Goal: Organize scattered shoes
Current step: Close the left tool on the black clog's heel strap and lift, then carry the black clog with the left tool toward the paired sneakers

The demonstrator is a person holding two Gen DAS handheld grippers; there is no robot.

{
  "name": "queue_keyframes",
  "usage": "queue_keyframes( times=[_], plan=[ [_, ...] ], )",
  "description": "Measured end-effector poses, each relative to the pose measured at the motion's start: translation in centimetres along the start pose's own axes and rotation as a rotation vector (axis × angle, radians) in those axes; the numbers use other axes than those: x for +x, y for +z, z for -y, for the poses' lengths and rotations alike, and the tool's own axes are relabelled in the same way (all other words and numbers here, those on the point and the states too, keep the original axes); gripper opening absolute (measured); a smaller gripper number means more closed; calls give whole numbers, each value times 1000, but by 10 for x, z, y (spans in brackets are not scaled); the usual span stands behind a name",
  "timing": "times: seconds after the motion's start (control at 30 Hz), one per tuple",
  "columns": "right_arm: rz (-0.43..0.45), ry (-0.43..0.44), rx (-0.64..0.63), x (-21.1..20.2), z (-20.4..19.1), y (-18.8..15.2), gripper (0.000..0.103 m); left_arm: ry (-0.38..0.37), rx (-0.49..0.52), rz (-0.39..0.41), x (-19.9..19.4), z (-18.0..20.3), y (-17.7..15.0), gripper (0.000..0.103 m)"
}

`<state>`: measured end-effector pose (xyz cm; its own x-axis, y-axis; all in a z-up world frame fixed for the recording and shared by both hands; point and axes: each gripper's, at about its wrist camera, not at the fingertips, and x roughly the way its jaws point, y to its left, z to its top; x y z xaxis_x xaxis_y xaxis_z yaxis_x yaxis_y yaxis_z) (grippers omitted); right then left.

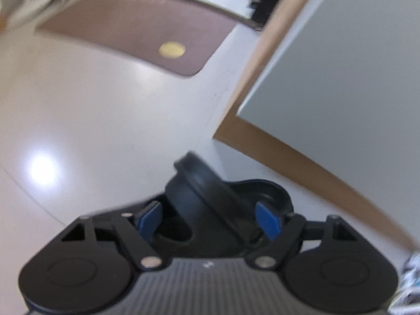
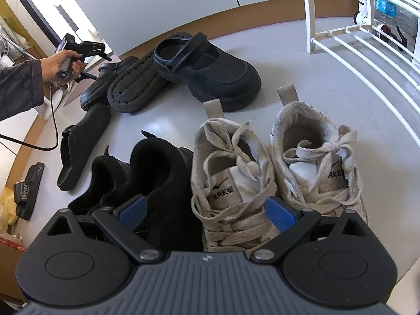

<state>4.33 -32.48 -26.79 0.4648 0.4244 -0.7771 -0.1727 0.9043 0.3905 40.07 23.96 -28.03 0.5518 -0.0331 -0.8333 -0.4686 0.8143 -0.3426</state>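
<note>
Blue pads of the left hand-held gripper (image 1: 210,220) stand spread around a black clog (image 1: 210,199), not visibly pressing it; the clog is blurred and partly cut off by the gripper body, above a pale floor (image 1: 105,118) with a brown mat (image 1: 136,29).

From the right wrist, the right hand-held gripper (image 2: 207,210) hangs released above white sneakers (image 2: 275,162) and black fleece shoes (image 2: 147,178). Beyond lie more black clogs (image 2: 207,71), a slide (image 2: 26,191) and a white rack (image 2: 367,34), cut off at the edge.
</note>
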Motion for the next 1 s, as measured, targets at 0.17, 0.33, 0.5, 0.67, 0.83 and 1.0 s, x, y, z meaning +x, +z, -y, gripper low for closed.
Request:
queue_keyframes(
  times=[0.17, 0.33, 0.5, 0.67, 0.83, 1.0],
  plan=[
    [-7, -2, 0, 1, 1, -2, 100, -16, -4, -8, 9, 0, 0, 76],
    [-15, -5, 0, 2, 3, -3, 100, 7, 61, -9, 17, 14, -5, 70],
    [-16, -4, 6, 1, 3, -5, 100, 28, 9, 32, 11, 11, -5, 35],
    [-7, -3, 10, 1, 0, -3, 100, 20, 49, 88, -6, 14, -3, 33],
    [32, -6, 16, -3, -8, 0, 100, -5, 17, 98, -25, 10, 3, 33],
    [89, -1, 24, -11, -18, 2, 100, -57, 51, 81, -57, 10, -2, 33]
  ],
)
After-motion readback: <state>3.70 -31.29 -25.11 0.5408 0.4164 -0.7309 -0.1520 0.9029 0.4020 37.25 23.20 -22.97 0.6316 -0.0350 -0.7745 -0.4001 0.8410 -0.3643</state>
